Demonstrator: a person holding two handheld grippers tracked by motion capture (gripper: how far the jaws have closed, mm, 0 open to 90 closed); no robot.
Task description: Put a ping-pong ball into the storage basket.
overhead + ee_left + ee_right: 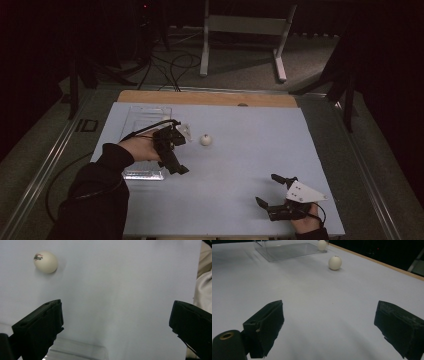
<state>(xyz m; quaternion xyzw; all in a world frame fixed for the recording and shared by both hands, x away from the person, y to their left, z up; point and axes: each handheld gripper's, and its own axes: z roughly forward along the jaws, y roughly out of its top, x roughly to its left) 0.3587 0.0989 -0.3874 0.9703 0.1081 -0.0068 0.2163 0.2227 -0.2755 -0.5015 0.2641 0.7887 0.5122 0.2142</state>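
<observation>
Left tool (179,152), jaws wide & empty, hangs by tray (131,116) w/ ball (205,140) just ahead on desk (240,160); best to centre jaws over ball, drop low, close gently; right tool (274,190) wide, empty.

Your white ball (205,140) with a small printed logo rests on the pale blue table (240,165), just right of the clear box (145,120).

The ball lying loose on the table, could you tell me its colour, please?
Off-white ball with small red-and-black print, clearest in the left gripper view.
</observation>
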